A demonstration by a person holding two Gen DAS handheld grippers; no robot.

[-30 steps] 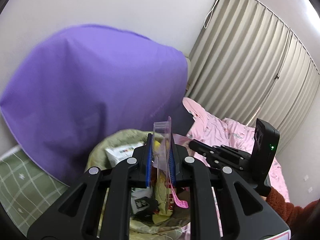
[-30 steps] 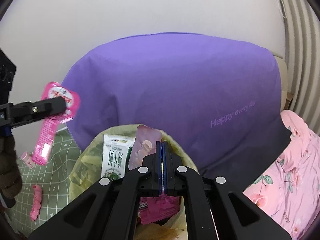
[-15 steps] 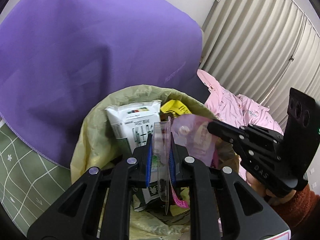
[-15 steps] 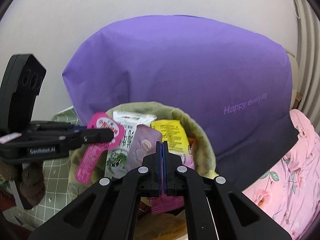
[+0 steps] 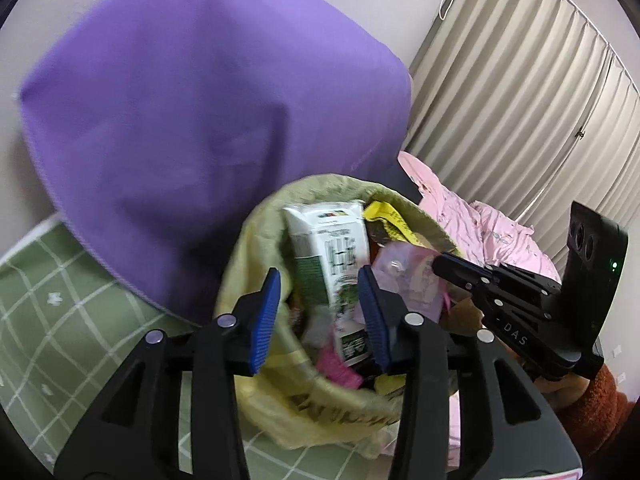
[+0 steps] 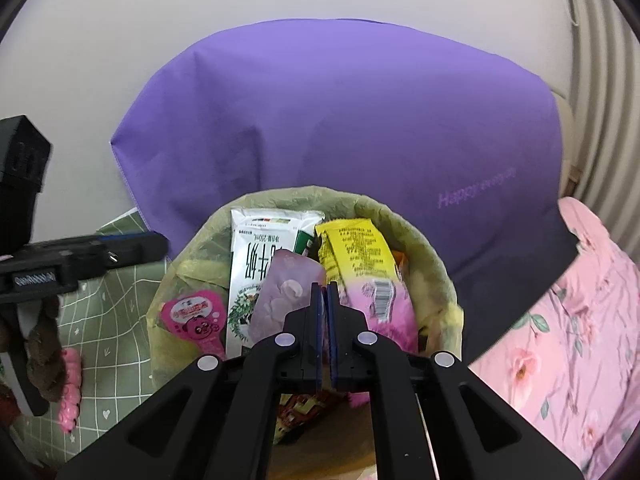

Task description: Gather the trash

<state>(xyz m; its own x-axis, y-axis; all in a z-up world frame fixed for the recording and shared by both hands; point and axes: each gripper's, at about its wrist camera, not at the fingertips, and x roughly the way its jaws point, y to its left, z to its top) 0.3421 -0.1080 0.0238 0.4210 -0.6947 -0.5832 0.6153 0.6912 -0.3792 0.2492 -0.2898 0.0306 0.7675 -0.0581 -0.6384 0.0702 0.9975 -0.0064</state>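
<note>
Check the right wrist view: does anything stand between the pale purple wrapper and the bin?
Nothing visible does. The pale purple wrapper at the right hand-held gripper, whose jaws are opening, hangs directly over the open, trash-filled bin.

The bin (image 6: 436,268) mouth is crowded: a milk carton (image 6: 260,248), a yellow packet (image 6: 356,252) and a pale lilac packet (image 6: 280,296) stand up in it, leaving little room to reach down. Just behind its far rim the purple cushion (image 6: 340,120) blocks the way. Left of the bin the green checked floor mat (image 6: 116,320) is open; right, pink bedding (image 6: 580,320) crowds close.
</note>
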